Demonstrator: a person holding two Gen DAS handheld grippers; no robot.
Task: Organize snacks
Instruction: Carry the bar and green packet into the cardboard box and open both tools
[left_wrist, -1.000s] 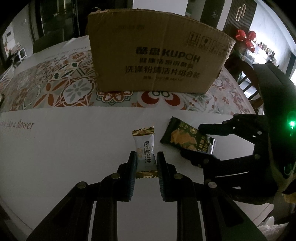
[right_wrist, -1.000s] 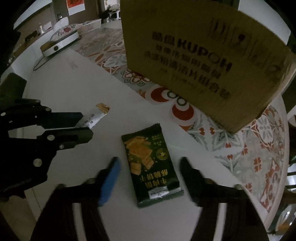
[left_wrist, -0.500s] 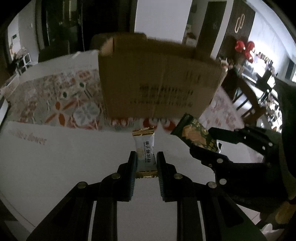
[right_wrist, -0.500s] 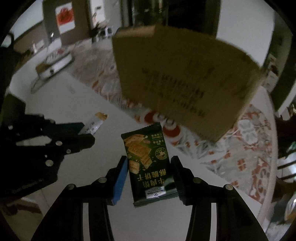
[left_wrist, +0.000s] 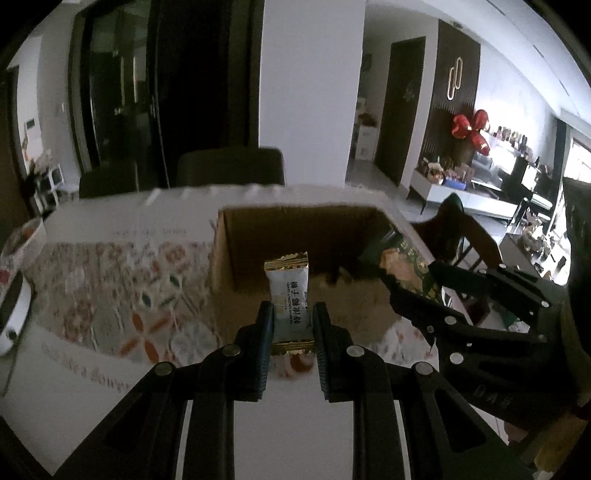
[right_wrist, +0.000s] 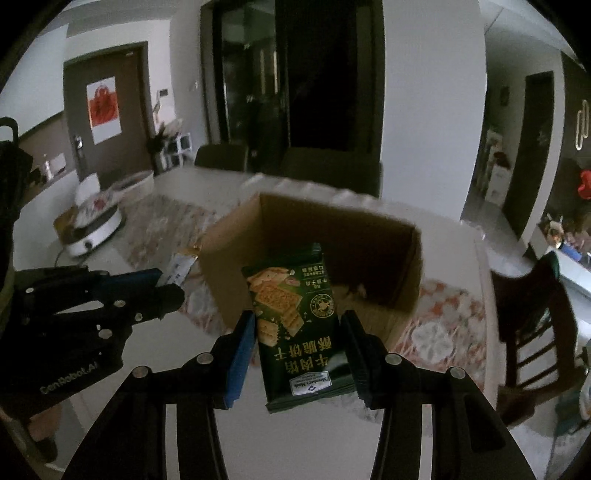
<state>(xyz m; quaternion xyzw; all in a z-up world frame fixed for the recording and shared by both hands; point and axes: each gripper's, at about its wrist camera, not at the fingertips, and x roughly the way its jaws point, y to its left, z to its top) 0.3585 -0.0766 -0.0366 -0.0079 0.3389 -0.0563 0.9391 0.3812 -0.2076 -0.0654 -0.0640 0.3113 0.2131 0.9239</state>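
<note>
The left gripper (left_wrist: 292, 325) is clamped nearly closed on a small white candy packet (left_wrist: 289, 295) with gold crimped ends; the packet stands upright between the pads, its upper half clear of the fingertips. It is held in the air in front of the near wall of the open cardboard box (left_wrist: 299, 236), at about rim height.

The right gripper (right_wrist: 298, 341) holds a dark green cracker packet (right_wrist: 295, 325) between its pads, jaws partly closed to the packet's width. The packet's printed face is towards the camera, its far end reaching over the near rim of the cardboard box (right_wrist: 369, 236). In the left wrist view this packet (left_wrist: 406, 266) sits at the box's right-hand corner, gripped by the right gripper (left_wrist: 413, 284).

The box stands on a table (left_wrist: 110, 376) with a patterned runner (left_wrist: 122, 288) under it and to its left. A white appliance (right_wrist: 98, 225) sits further left of the box. Dark chairs (right_wrist: 332, 173) stand behind the box.
</note>
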